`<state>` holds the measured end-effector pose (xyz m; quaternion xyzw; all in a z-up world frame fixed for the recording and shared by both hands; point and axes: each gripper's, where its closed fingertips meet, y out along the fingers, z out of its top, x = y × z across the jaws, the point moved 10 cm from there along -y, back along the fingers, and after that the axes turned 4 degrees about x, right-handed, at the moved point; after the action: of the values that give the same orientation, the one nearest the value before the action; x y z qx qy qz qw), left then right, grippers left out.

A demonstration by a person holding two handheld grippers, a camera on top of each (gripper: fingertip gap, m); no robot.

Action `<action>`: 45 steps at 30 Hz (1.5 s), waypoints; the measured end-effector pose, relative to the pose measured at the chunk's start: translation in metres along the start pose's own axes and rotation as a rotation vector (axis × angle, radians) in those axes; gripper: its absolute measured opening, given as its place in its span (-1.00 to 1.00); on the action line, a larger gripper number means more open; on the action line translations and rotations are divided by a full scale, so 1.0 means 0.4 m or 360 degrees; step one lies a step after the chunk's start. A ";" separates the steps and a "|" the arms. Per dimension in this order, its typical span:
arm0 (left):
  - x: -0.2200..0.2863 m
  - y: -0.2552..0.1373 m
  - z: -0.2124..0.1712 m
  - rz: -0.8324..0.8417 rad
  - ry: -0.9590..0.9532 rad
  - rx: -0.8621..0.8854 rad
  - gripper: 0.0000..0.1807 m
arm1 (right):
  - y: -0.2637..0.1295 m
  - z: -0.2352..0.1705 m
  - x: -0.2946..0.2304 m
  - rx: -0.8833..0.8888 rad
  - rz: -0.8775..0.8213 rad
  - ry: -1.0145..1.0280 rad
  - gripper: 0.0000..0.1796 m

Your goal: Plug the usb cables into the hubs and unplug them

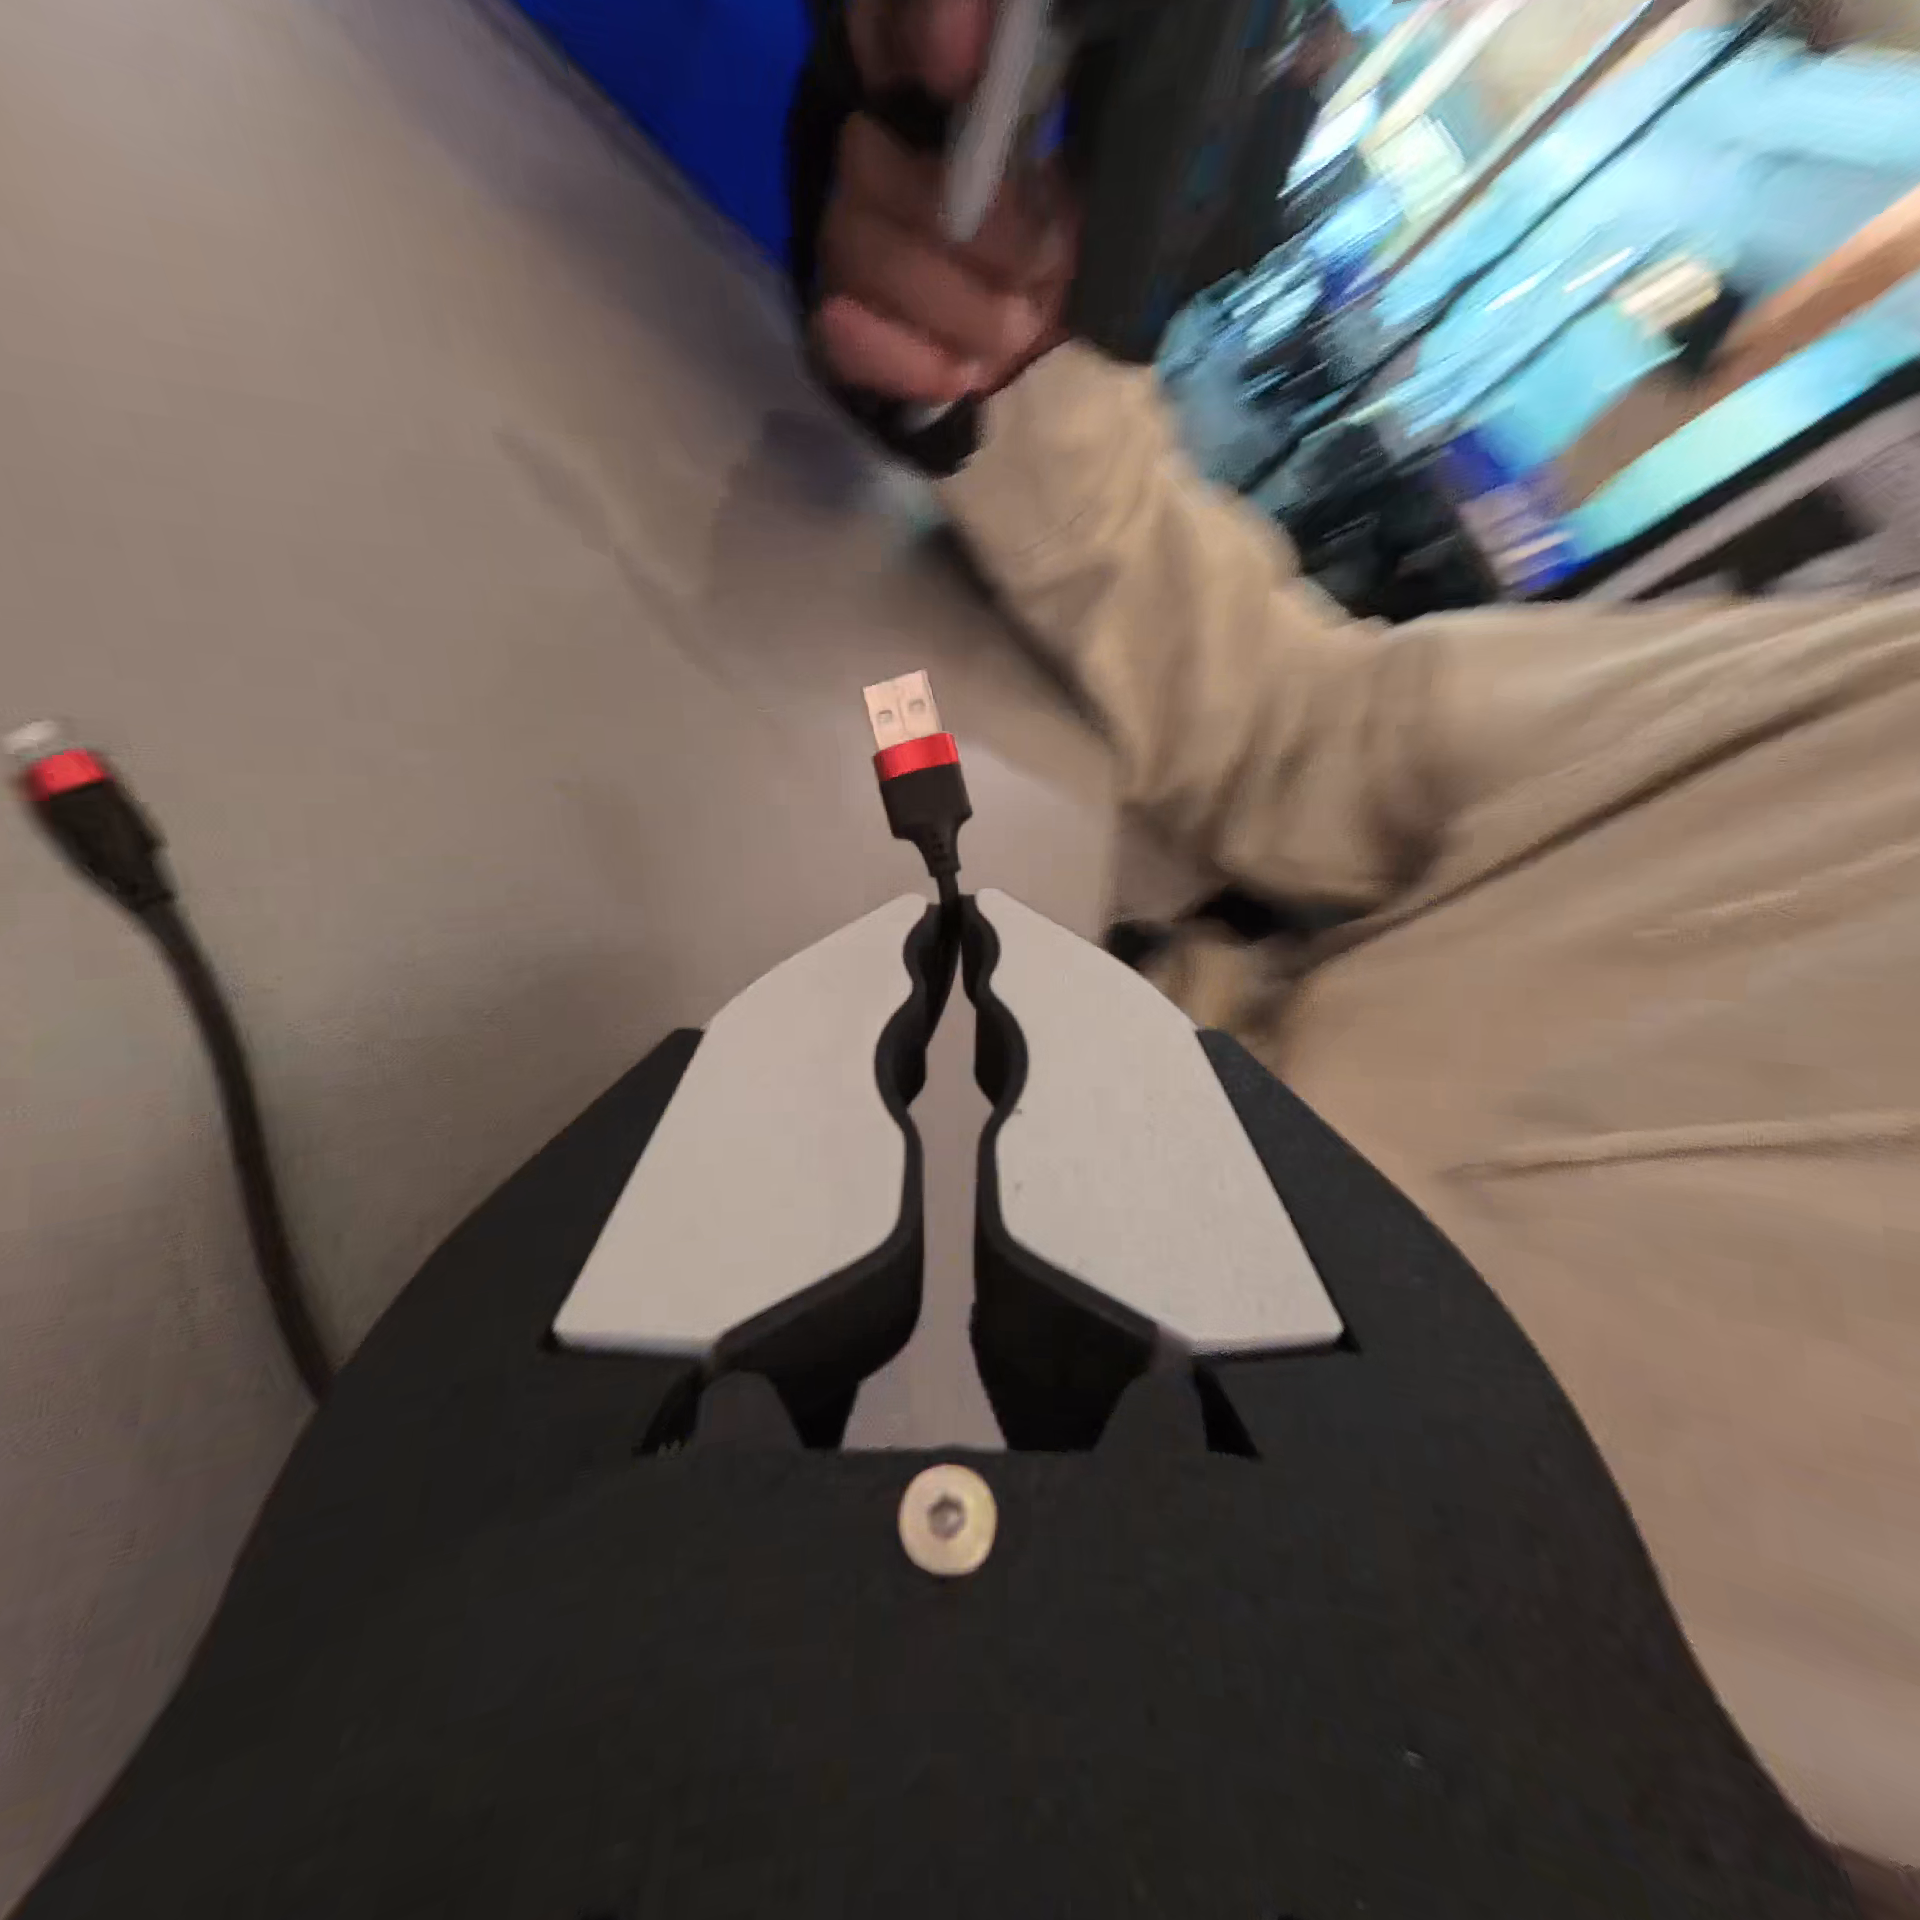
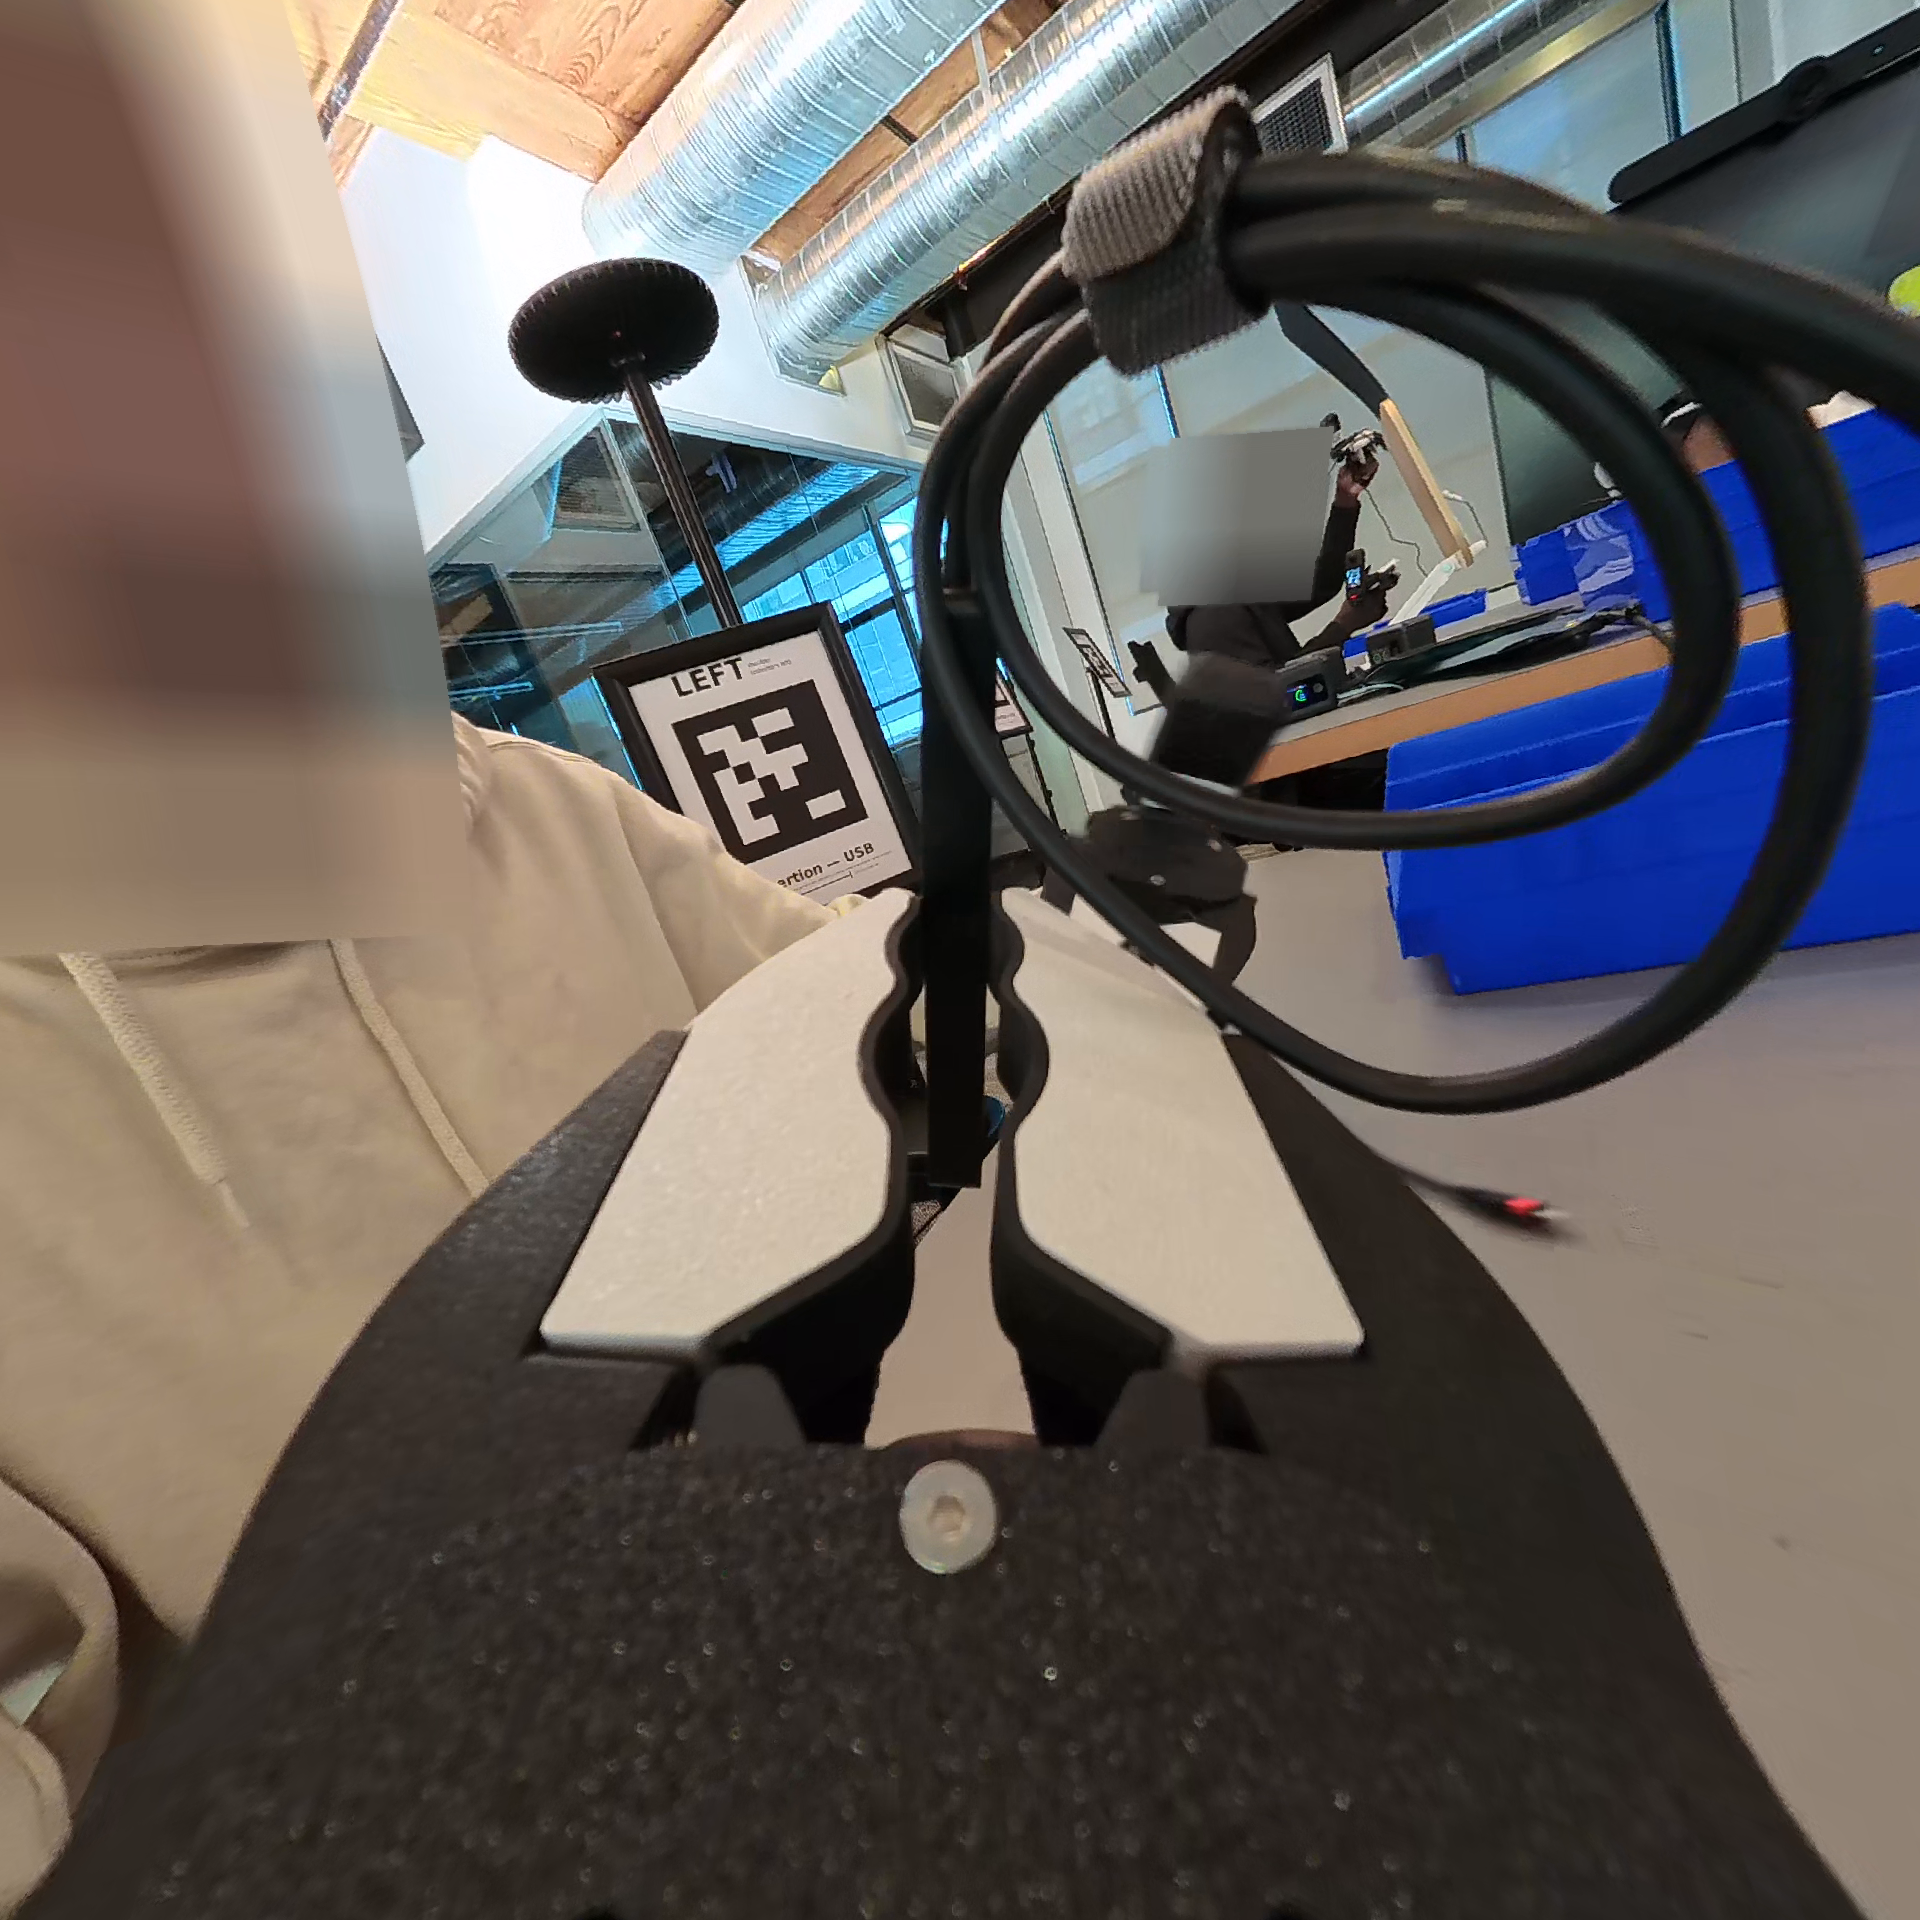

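Left wrist view: the left gripper (image 1: pixel 951 914) was closed on a USB cable (image 1: pixel 940 847) just behind its plug (image 1: pixel 906 717), above the grey surface (image 1: pixel 436 582).

Right wrist view: the right gripper (image 2: pixel 953 935) pinched a slim black hub (image 2: pixel 951 997), its lead (image 2: pixel 1351 1081) coiled. Insertion seemed next, needing alignment.
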<state>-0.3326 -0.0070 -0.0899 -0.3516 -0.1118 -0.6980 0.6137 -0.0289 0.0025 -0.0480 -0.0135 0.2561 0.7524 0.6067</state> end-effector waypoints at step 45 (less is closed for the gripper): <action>-0.073 0.102 0.054 0.1317 0.0807 -0.0549 -0.58 | 0.001 0.001 -0.006 -0.0003 0.0002 -0.0004 -0.88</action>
<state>-0.2869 0.0195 -0.1037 -0.2823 0.3057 -0.4682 0.7795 -0.0285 0.0003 -0.0466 -0.0130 0.2545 0.7530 0.6067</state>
